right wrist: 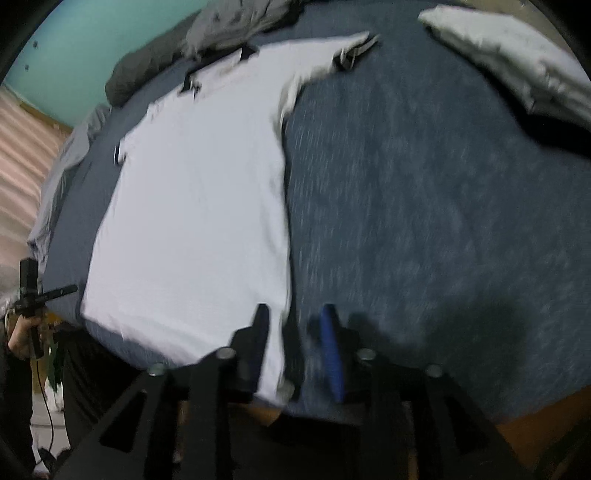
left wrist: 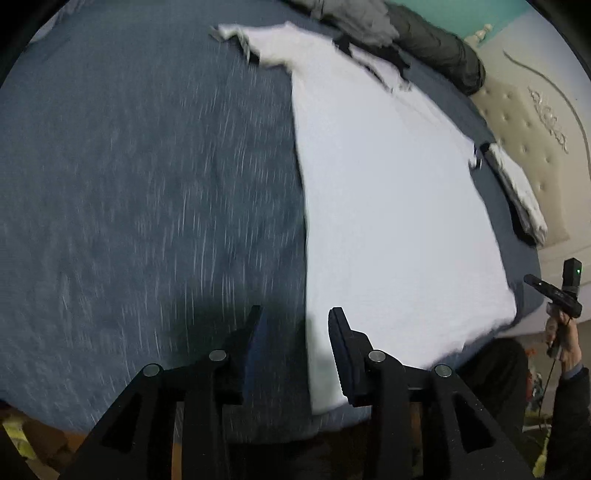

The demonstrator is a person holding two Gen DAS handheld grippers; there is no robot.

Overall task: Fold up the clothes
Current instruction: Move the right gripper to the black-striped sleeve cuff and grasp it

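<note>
Judged as a spot between laying out and folding a white T-shirt, spread flat on the blue bedsheet with collar toward the far side and hem at the near bed edge. Could equally be just after smoothing it flat or just before pinching the hem; cannot settle which from the blurred views.

Holding the left gripper released, jaws apart, low over the near left hem corner, with the shirt's side edge running up between the two fingers. Same for the right gripper: jaws spread and nothing gripped, straddling the opposite side edge by the right hem corner.

Going by the flat shirt, needs a fold either way: a firm pinch on cloth only, not sheet, with both sides carried evenly so the body stays square.

Plenty of bare sheet on both flanks of the shirt for swinging a side or sleeve inward. Tighter at the far end, with a grey heap of clothes and a dark pillow close to the collar. Also worth avoiding a folded stack lying well off to the right by the padded headboard. Little margin below the hem, with the mattress edge right there
</note>
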